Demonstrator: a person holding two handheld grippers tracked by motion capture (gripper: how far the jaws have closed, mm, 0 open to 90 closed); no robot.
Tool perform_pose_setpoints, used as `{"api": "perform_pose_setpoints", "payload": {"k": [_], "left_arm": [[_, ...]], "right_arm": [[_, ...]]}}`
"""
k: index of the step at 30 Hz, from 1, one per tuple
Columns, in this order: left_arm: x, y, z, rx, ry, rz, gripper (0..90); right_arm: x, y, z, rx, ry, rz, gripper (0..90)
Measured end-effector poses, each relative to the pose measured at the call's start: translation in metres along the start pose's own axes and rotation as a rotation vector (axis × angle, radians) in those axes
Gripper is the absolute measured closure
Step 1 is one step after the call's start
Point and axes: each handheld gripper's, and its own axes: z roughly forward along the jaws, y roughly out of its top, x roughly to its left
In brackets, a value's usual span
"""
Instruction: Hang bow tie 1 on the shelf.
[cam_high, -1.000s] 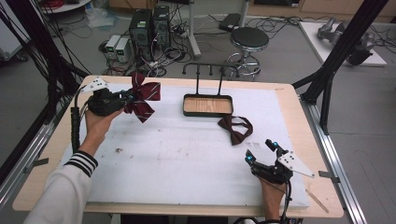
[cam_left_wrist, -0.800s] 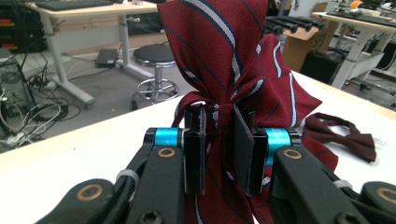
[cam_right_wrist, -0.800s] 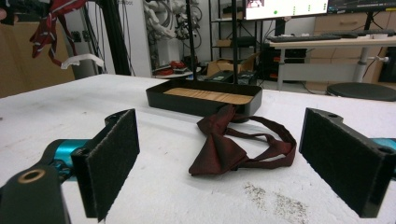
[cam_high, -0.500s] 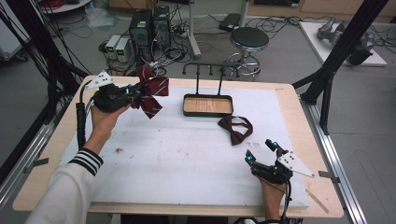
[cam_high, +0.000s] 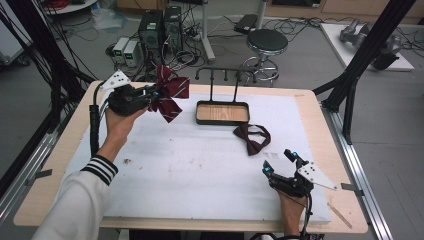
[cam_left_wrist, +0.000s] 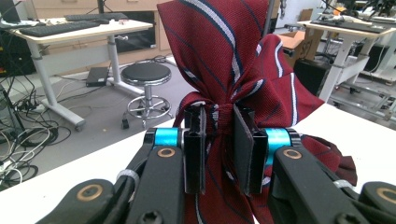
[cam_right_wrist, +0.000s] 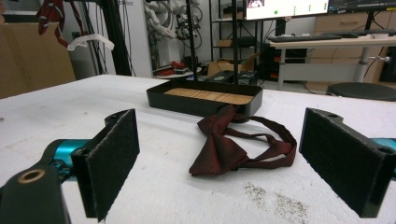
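Observation:
My left gripper (cam_high: 156, 93) is lifted above the table's back left, shut on the knot of a red striped bow tie (cam_high: 170, 96). In the left gripper view its pads pinch the knot of that striped bow tie (cam_left_wrist: 233, 51), whose wings fan out above and behind my left gripper (cam_left_wrist: 219, 147). A plain dark red bow tie (cam_high: 251, 137) with its strap lies flat on the white mat, right of centre. My right gripper (cam_high: 280, 161) rests near the front right, open, its fingers aimed at it. The plain bow tie (cam_right_wrist: 224, 149) lies ahead of my right gripper (cam_right_wrist: 236, 163), between the spread pads but farther off.
A black tray with a wooden floor (cam_high: 222, 113) and a hook rack (cam_high: 224, 75) rising from it stands at the back centre, seen also as the tray (cam_right_wrist: 205, 99). A white mat (cam_high: 190, 170) covers the table. A stool (cam_high: 267, 42) and computers stand on the floor beyond.
My left gripper has carried the striped bow tie up and to the right, toward the rack. The right gripper and the plain bow tie have stayed put.

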Motion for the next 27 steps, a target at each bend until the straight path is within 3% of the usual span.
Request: {"api": "perform_pose_setpoints", "payload": {"k": [14,27], "left_arm": [[-0.013,0.013,0.024,-0.007,-0.025,0.005,75.4],[-0.031,0.026,0.044,-0.021,-0.077,-0.006,75.4]], "right_arm": [[-0.001,0.0,0.0,-0.002,0.003,0.006,11.2],[-0.001,0.0,0.0,0.0,0.002,0.013,11.2]]}}
